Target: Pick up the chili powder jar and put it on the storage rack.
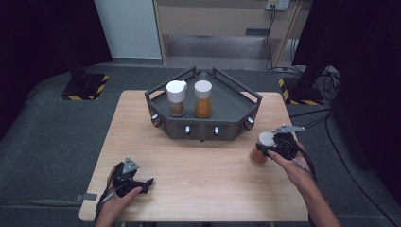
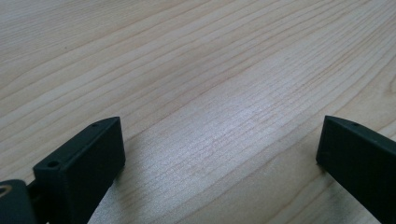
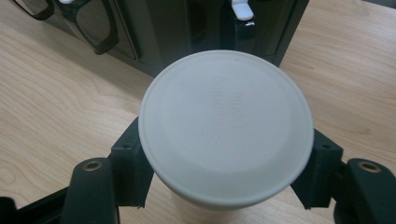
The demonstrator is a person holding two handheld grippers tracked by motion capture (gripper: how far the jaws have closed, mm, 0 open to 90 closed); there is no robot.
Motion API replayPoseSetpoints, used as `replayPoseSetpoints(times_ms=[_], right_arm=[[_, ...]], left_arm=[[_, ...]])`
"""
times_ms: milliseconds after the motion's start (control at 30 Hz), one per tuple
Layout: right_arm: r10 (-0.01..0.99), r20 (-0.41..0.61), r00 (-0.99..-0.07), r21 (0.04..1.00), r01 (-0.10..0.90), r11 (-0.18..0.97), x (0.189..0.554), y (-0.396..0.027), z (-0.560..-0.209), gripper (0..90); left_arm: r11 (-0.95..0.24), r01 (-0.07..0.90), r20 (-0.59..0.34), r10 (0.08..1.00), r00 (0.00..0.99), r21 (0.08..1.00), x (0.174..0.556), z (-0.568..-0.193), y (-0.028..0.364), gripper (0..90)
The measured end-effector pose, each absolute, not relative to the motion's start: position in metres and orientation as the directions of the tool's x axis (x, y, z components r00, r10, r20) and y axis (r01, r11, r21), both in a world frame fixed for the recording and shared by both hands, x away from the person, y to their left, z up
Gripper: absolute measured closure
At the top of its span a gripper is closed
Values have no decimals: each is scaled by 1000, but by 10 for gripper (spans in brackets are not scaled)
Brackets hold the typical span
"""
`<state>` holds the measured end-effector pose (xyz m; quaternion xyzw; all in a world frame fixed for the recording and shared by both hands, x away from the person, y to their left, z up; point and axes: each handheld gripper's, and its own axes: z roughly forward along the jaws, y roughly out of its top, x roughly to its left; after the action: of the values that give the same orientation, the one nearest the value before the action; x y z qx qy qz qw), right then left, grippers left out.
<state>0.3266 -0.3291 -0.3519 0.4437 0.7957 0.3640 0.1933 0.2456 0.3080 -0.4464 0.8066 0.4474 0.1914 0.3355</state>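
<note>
A seasoning bottle (image 1: 266, 138) with a white lid and orange-brown contents stands on the wooden table (image 1: 198, 175) at the right, just in front of the dark rack. My right gripper (image 1: 264, 151) is shut on it below the lid. In the right gripper view the round lid (image 3: 226, 116) sits over my right gripper (image 3: 225, 170), with one black jaw pressed against each side of the bottle. At the near left, my left gripper (image 1: 147, 185) rests low on the table. Its jaws stand wide apart in the left gripper view, left gripper (image 2: 224, 154) open over bare wood.
A dark grey angular rack (image 1: 203, 128) stands at the table's far middle. It holds a brown-filled bottle with a spouted white lid (image 1: 177, 98) and an orange-filled bottle (image 1: 203, 99). The rack's front wall (image 3: 177, 28) rises close behind the held bottle.
</note>
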Motion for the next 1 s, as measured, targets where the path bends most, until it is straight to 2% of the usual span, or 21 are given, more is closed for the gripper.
replayPoseSetpoints(times_ms=[1000], right_arm=[[827, -8, -562, 753, 541, 375, 311, -330, -309, 339]], left_arm=[[-374, 593, 8, 850, 527, 713, 246, -446, 308, 0]])
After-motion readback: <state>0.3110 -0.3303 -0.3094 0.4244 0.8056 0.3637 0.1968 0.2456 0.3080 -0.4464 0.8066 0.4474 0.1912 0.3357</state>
